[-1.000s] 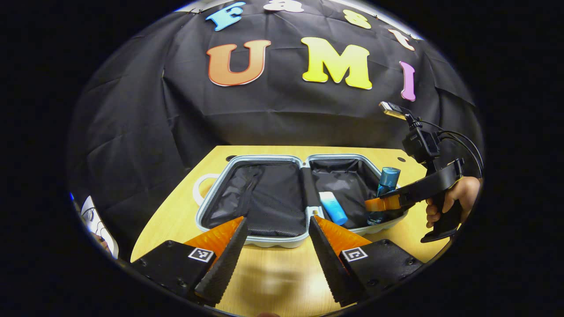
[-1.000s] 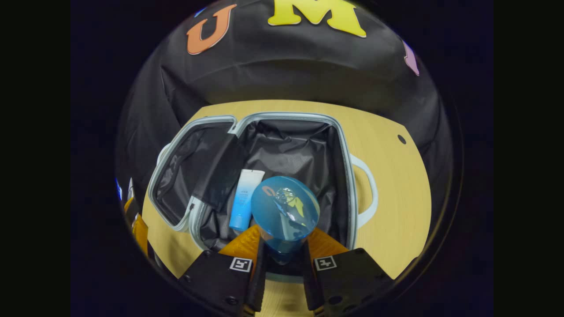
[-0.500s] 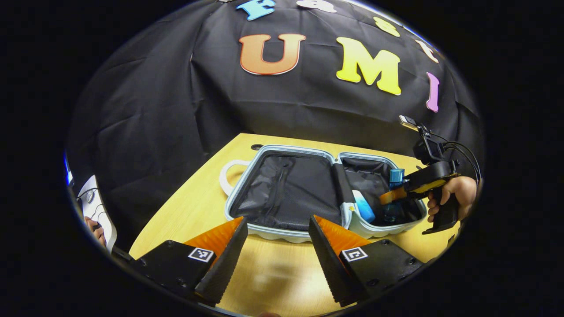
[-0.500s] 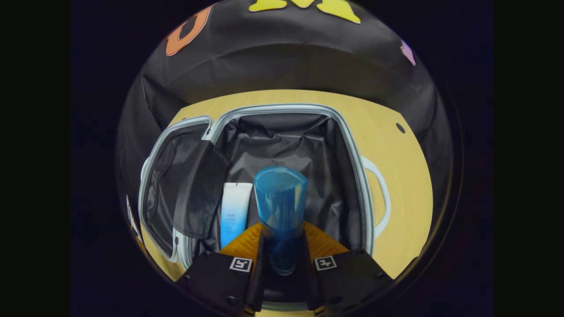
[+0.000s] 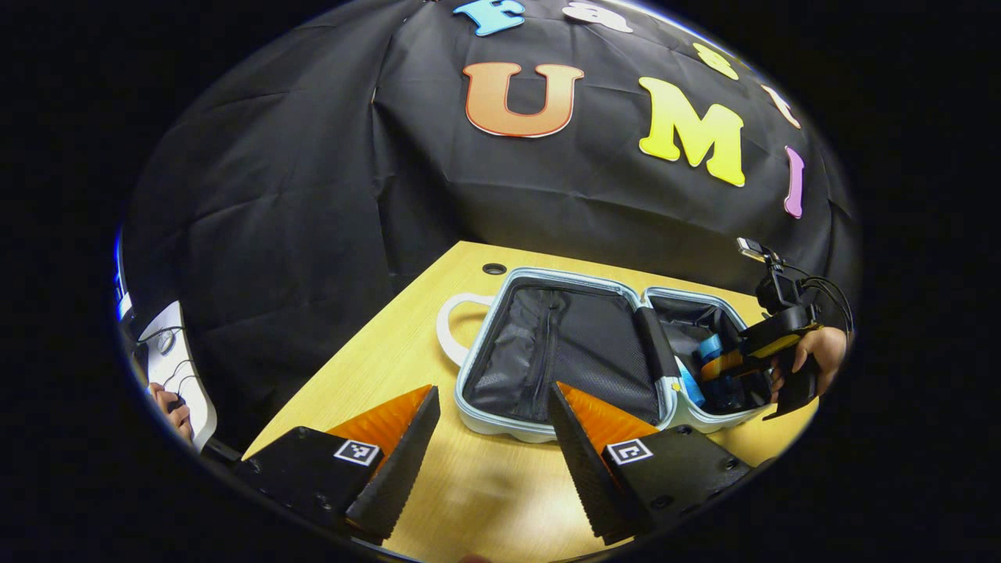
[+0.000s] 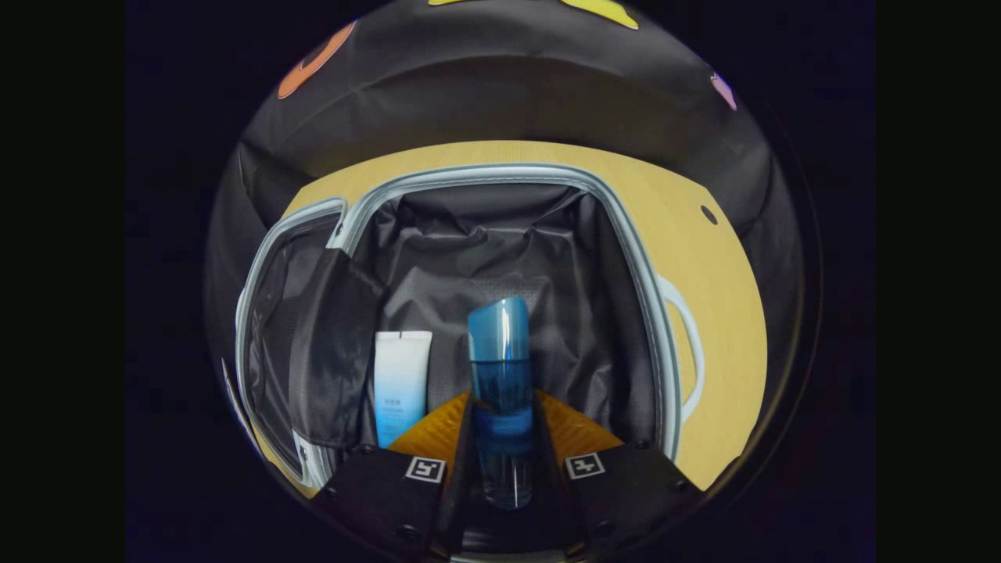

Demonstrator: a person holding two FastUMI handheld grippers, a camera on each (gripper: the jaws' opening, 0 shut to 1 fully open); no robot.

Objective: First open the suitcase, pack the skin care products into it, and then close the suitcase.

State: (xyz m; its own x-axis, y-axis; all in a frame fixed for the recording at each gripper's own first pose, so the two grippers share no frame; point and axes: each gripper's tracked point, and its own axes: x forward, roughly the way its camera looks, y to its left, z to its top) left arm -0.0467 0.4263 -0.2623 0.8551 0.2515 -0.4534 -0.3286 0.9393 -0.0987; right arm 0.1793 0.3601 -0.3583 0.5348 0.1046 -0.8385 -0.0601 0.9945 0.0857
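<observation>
The suitcase (image 5: 579, 352) lay open flat on the wooden table (image 5: 391, 367), both halves lined with dark fabric, its pale rim (image 6: 500, 173) and a white handle (image 6: 688, 344) showing in the right gripper view. The right tool (image 6: 501, 446) was clenched on a blue bottle (image 6: 500, 375), both fingers pressing its sides, and held it low inside the suitcase's right half, lying along the fingers with the lighter cap (image 6: 499, 328) pointing away from the camera. Just beside it, to the left, a white-and-blue tube (image 6: 397, 383) lay on the lining. In the left gripper view, the right tool (image 5: 723, 363) and the hand (image 5: 817, 352) holding it reached into that same half. The left tool (image 5: 489, 438) hovered released, its fingers spread wide over the table in front of the suitcase, grasping nothing.
</observation>
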